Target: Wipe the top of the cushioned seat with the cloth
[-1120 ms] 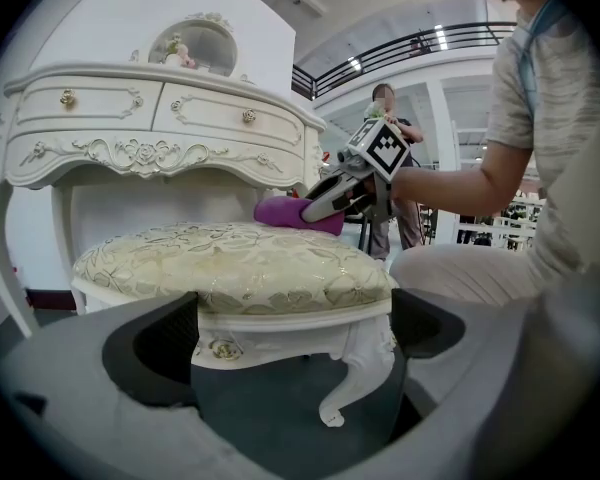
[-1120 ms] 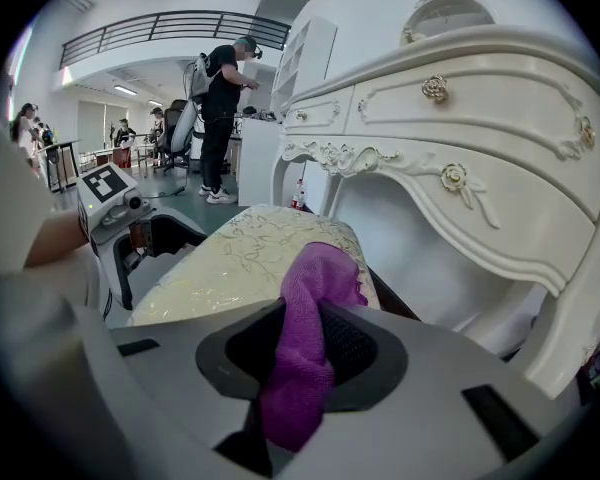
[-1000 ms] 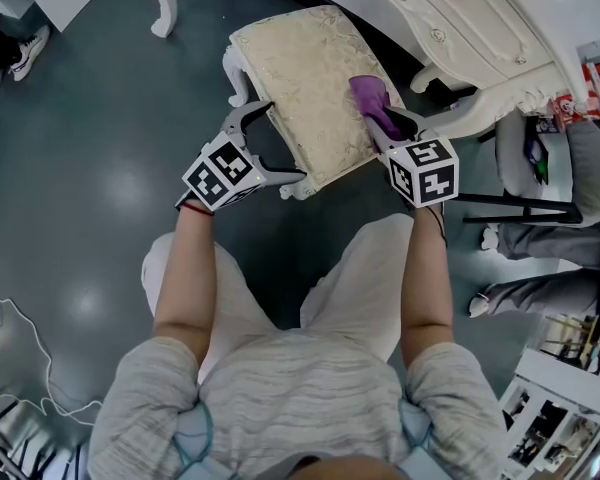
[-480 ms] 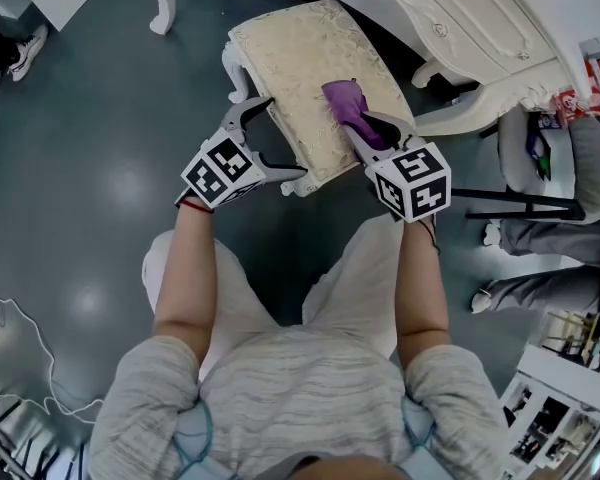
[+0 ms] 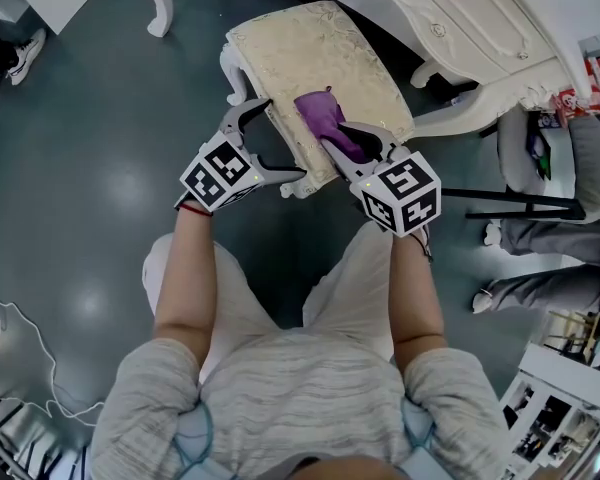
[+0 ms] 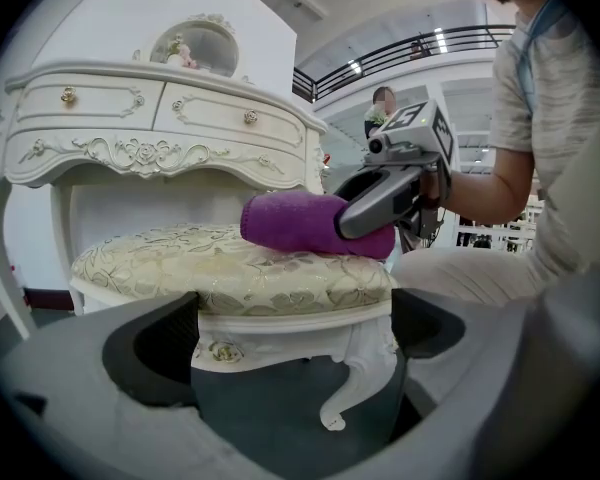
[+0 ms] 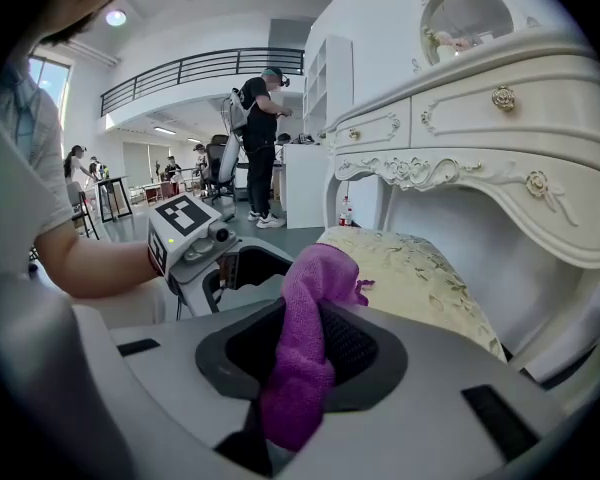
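Observation:
The stool's cream cushioned seat (image 5: pixel 305 63) lies ahead of me, seen low and side-on in the left gripper view (image 6: pixel 180 263). A purple cloth (image 5: pixel 323 121) rests on the near half of the seat, and my right gripper (image 5: pixel 348 143) is shut on it. The cloth (image 7: pixel 305 358) bunches up between that gripper's jaws, with the seat (image 7: pixel 420 278) beyond. My left gripper (image 5: pixel 277 140) stands open at the stool's near left edge, its jaws either side of a white carved leg (image 6: pixel 355 378). It touches nothing that I can see.
A white carved dressing table (image 5: pixel 500 18) stands right behind the stool. A person's legs and shoes (image 5: pixel 535 238) and a black stand (image 5: pixel 510 203) are at the right. Another white furniture leg (image 5: pixel 160 8) is at the far left. Grey floor surrounds the stool.
My right gripper has dragged the cloth leftward across the seat, from its right edge to near the middle. The left gripper has stayed put.

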A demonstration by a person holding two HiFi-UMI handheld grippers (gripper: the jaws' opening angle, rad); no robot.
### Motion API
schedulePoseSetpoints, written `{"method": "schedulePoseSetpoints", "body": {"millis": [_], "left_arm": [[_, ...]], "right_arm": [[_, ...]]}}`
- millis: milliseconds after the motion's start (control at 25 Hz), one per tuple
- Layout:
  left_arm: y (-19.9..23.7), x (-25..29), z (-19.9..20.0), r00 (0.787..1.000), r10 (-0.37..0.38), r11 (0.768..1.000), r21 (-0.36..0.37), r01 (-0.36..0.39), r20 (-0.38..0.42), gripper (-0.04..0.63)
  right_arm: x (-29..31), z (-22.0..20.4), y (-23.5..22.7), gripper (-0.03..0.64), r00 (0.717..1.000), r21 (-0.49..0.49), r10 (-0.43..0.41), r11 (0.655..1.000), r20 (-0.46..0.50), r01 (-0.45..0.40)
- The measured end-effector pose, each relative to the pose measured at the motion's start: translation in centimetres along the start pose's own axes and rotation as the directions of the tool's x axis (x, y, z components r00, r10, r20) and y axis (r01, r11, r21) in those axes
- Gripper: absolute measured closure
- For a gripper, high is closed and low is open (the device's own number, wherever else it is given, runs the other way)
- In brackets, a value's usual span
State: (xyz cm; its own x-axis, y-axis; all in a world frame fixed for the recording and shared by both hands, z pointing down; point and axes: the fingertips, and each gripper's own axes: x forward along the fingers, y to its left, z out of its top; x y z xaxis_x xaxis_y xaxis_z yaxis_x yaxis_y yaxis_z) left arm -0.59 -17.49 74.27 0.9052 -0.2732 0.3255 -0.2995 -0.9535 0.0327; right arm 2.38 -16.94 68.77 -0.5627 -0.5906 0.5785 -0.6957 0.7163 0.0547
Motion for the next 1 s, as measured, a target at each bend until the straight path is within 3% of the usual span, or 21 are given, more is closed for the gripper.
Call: {"method": "schedulePoseSetpoints", "body": {"millis": [560,800,1000], "left_arm": [[0.4,0.3,0.5,1.000,0.010,1.000,-0.009,-0.009,0.029,0.002],[0.4,0.1,0.6,0.998,0.006,1.000,-0.011,-0.006,0.056,0.002],[0.5,0.0,0.9,0.994,0.023,0.999,-0.031,-0.020,0.105,0.002]], "right_arm": [[0.6,0.7,3.5,0.527,0.985,0.012,0.163,0.986,0.050,-0.164],[0.4,1.6,5.4,0.528,0.932,0.075,0.331,0.936,0.145,-0.344],[-0.2,2.5,4.5,0.528,0.903,0.061,0.376,0.916,0.208,-0.396]]}}
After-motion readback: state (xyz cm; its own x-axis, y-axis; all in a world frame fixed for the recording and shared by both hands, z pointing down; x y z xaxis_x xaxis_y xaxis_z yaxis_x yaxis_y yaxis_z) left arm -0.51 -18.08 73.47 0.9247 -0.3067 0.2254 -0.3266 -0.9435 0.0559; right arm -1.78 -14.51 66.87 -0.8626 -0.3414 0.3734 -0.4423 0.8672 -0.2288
